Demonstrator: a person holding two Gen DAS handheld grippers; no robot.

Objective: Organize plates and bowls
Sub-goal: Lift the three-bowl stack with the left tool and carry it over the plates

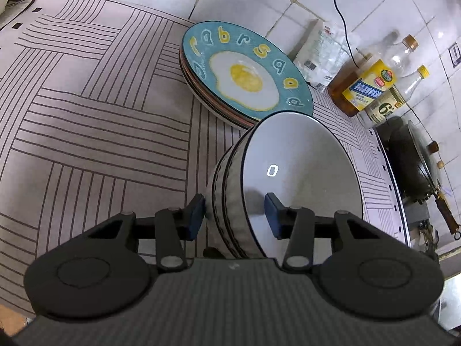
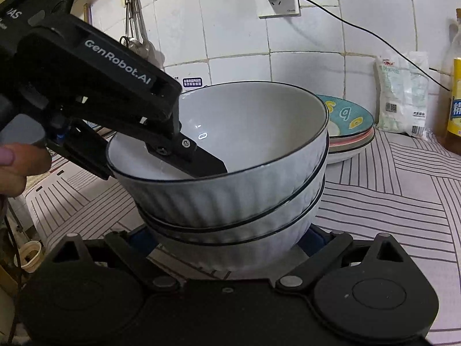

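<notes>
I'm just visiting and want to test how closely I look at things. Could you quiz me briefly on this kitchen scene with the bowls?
1. True or false: the top plate shows a fried egg.
2. How many bowls are nested in the stack? A) one B) three C) five
3. Where does the left gripper hold the top bowl?

Key:
1. True; the egg sits on a blue plate ringed with letters.
2. B, three rims show in the right wrist view.
3. Across its rim: one finger inside, the other outside. The right gripper straddles the base of the stack.
</notes>
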